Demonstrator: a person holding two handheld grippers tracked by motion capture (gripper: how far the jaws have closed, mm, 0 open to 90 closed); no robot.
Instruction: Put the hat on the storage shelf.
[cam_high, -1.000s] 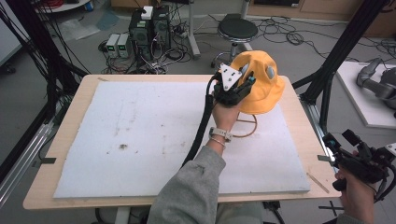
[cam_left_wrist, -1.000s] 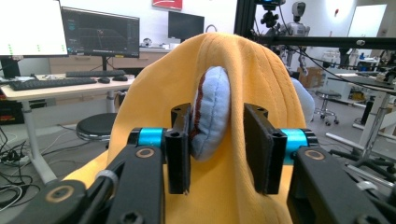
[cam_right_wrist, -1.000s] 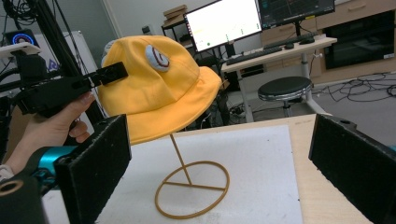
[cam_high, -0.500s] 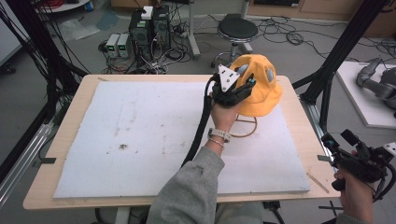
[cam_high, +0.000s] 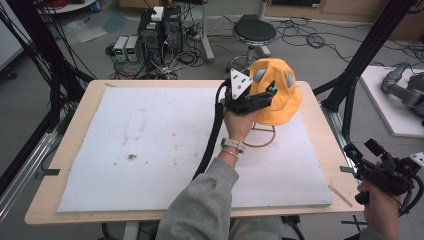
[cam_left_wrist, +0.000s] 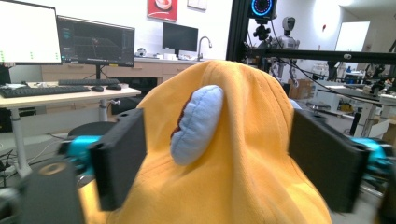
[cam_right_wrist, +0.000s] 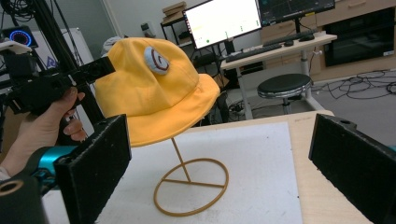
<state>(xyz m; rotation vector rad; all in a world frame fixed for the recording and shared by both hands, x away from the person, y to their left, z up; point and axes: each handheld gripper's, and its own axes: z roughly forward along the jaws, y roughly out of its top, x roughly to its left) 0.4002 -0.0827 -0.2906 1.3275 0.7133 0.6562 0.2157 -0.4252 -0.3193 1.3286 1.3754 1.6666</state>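
On the far right part of the table sits the yellow fabric bucket hat (cam_high: 278, 95) with pale blue stitched eye patches (cam_left_wrist: 196, 123), perched on top of a thin gold wire stand with a ring base (cam_right_wrist: 190, 185). Hat hangs clear of the surface; only the ring base rests on the white foam mat (cam_high: 150, 145) that covers most of the light wooden tabletop (cam_high: 75, 115).

Your left gripper (cam_high: 260, 98) is up at the hat's near-left side, pointing into the crown. In the left gripper view its two black jaws stand on either side of the crown, wide apart, pads not pressing the fabric; they have just been opening, with the hat between them but not gripped. One blue eye patch bulges out just inside the left-hand jaw in that view. Black cable (cam_high: 212, 135) trails from it down along your grey sleeve (cam_high: 205, 205).

Your right gripper (cam_high: 362, 162) is held off the table's near right corner, well apart from the hat, aimed back at it. Jaws wide, nothing between them.

Beyond the table's far edge: a round black stool (cam_high: 254, 31), some computer boxes (cam_high: 160, 27) and loose cables on the floor. Black frame poles (cam_high: 367, 50) stand at the right.
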